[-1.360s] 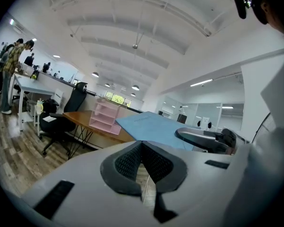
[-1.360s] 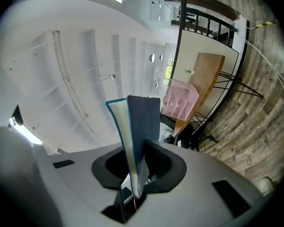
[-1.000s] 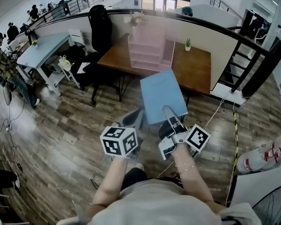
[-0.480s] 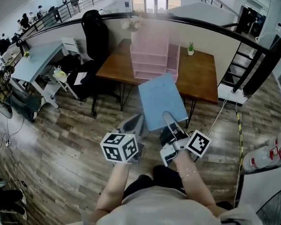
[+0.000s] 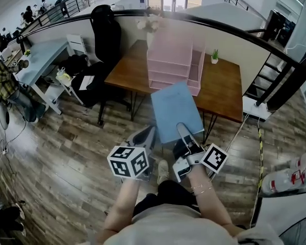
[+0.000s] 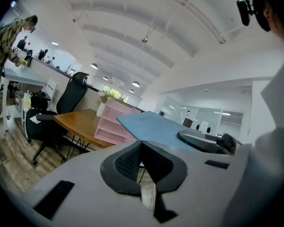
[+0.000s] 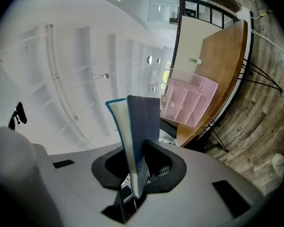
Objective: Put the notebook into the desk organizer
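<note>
Before the desk organizer (image 5: 174,60), the blue notebook (image 5: 177,111) is clamped in the right gripper (image 5: 183,131); the left gripper (image 5: 147,134) is held with jaws closed together, empty.

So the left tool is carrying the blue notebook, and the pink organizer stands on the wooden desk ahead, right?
Not quite. The right tool is shut on the blue notebook, as the right gripper view shows. The left tool is shut with nothing in it. The pink organizer does stand on the wooden desk ahead.
</note>
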Motion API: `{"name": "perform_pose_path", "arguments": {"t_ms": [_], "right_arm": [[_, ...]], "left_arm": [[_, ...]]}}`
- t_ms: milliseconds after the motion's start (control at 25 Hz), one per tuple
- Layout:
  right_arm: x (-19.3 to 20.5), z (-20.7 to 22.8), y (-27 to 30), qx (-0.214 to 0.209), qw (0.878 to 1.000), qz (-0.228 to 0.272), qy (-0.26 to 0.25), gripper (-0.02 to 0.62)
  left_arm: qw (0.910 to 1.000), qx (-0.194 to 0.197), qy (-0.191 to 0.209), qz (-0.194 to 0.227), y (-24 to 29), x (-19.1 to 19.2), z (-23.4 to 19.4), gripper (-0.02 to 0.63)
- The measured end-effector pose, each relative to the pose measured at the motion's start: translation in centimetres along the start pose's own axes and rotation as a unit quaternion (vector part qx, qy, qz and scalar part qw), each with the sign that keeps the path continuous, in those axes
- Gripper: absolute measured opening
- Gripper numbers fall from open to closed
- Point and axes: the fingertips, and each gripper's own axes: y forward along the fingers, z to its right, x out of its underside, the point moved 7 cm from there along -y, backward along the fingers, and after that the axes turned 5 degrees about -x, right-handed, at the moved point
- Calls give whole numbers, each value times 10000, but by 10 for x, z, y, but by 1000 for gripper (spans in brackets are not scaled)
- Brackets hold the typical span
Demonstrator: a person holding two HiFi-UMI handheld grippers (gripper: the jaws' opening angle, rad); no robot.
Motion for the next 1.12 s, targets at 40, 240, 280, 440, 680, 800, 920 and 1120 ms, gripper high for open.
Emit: {"name": "perform_pose_path", "arguments": {"t_ms": [40,240,280,440,680,800,920,1120], "right_arm": [[-4,5,9,11,10000,49,35,69],[-28,25,57,-29,9999,110,-21,71],[-34,28,68,-47,9999,116,-44,71],[-63,44,112,-69,9997,221,-22,71],[-98,64,166,-259,9994,230,38,71],[-110,76,188,-302,9992,232,140,71],[-118,84,204,-288,9989,262,246,72],[-132,97,216,-202,9987,375,263,72]], "left_arm": [[10000,-1,3,0,7,-4,-4,0],[10000,32,-12,32,50,-29,-29,0],[10000,54,-8,37,61,-35,-33,0],[9998,130,130,45,102,-63,-42,0],[9997,33,225,56,153,-95,-65,0],[9997,2,231,62,175,-104,-72,0],[9998,-78,192,17,189,-106,-80,0],[9999,-87,101,-40,209,-108,-91,0]]}}
